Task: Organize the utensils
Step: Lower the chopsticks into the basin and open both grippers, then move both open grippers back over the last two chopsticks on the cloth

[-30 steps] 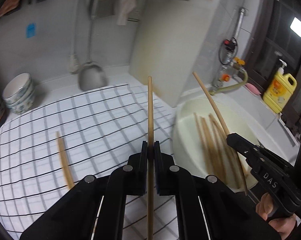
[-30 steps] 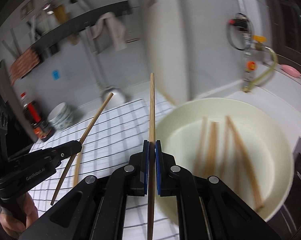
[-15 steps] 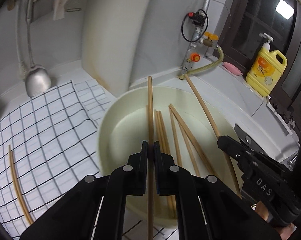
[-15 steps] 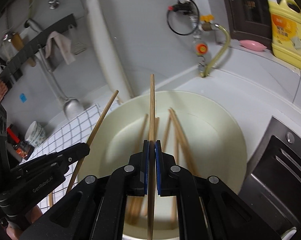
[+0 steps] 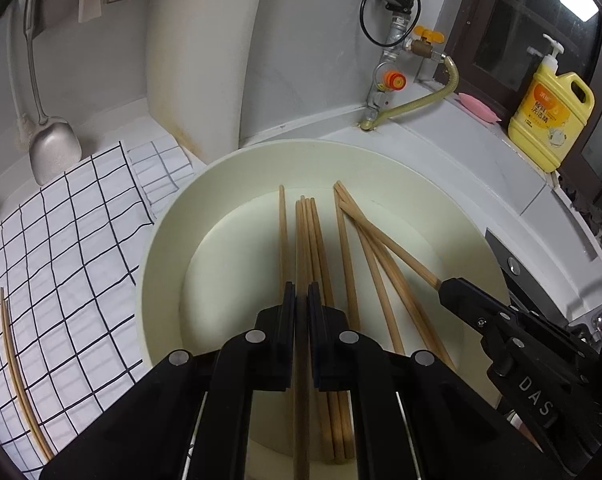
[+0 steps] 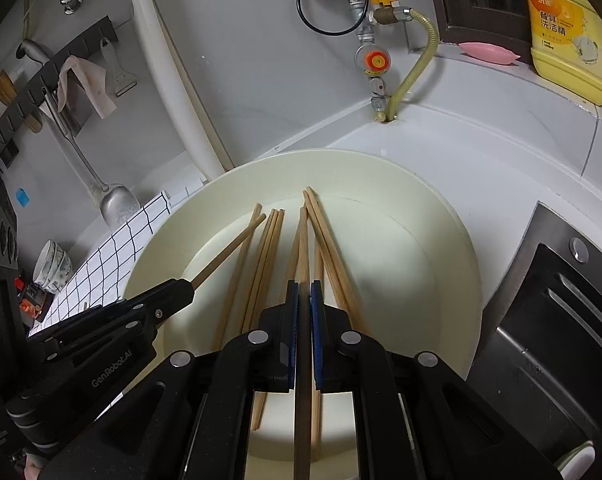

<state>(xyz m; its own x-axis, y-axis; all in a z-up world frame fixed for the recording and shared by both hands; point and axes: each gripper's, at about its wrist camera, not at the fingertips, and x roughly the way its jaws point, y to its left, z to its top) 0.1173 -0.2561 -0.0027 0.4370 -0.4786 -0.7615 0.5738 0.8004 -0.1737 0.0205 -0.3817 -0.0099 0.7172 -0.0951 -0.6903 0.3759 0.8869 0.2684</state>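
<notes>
The white counter [image 5: 441, 152] carries a cream basin [image 5: 381, 168] near its back edge, beside a checked cloth [image 5: 61, 240] on the left. A yellow bottle [image 5: 551, 120] and pink dish [image 5: 479, 106] stand at the back right corner, bowls [image 6: 53, 268] far left.

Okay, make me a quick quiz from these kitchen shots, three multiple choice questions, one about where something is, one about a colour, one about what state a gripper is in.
1. Where does the loose pair of chopsticks lie?
A. on the checked cloth
B. on the windowsill
C. inside the soap bottle

2. What colour is the dish soap bottle?
A. blue
B. yellow
C. green

3. What is the left gripper doing?
A. open and empty
B. shut on a ladle
C. shut on a chopstick

Answers: 1 A, the pair rests on the cloth left of the cream basin. 2 B, its body is plainly yellow. 3 C, a single stick runs between the closed jaws out over the basin.
</notes>
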